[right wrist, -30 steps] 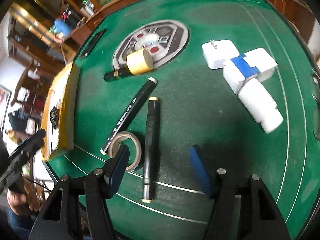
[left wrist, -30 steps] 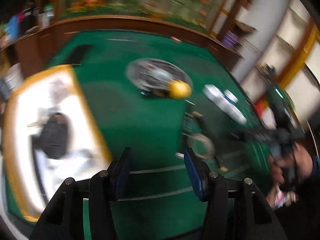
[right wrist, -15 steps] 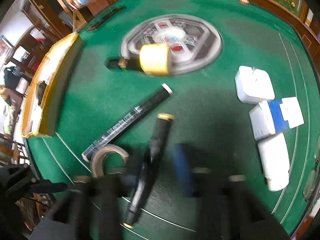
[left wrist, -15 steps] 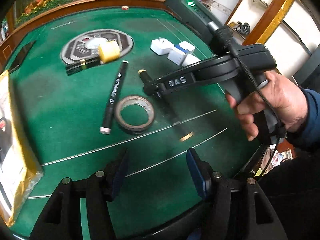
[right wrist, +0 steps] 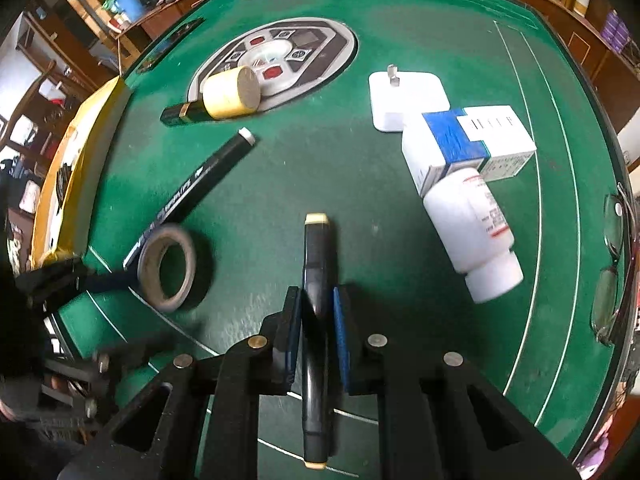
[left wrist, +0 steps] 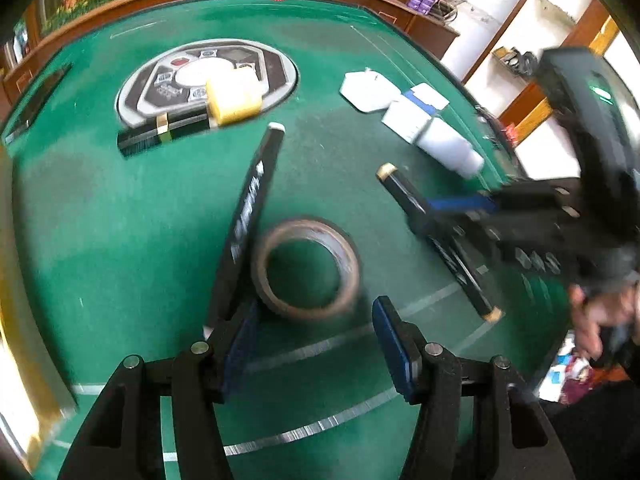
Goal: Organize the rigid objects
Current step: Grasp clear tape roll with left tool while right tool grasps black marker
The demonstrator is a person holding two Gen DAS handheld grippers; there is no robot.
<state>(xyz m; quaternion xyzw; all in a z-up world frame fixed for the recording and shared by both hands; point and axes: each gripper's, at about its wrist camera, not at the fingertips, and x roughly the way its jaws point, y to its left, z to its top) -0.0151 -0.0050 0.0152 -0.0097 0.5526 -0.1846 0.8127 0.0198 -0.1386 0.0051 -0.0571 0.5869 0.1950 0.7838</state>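
Observation:
My right gripper [right wrist: 316, 300] is shut on a black marker with cream caps [right wrist: 316, 248], held just above the green felt; it also shows in the left wrist view [left wrist: 404, 196]. My left gripper [left wrist: 312, 328] is open, its jaws on either side of the near rim of a brown tape roll [left wrist: 308, 268], which also shows in the right wrist view [right wrist: 168, 268]. A second black marker with a white tip [left wrist: 250, 208] lies touching the roll's left side and reaches my left finger. It shows in the right wrist view too [right wrist: 200, 180].
A yellow tape roll [right wrist: 230, 94] rests on a black pen by the table's grey centre panel [right wrist: 320, 44]. A white charger [right wrist: 408, 100], blue-white box [right wrist: 468, 140] and white bottle [right wrist: 476, 224] lie at right. A yellow-rimmed tray [right wrist: 76, 160] stands left; glasses [right wrist: 612, 264] far right.
My right gripper has closed on the cream-capped marker and raised it. My left gripper has moved forward, so its open jaws now flank the brown tape roll.

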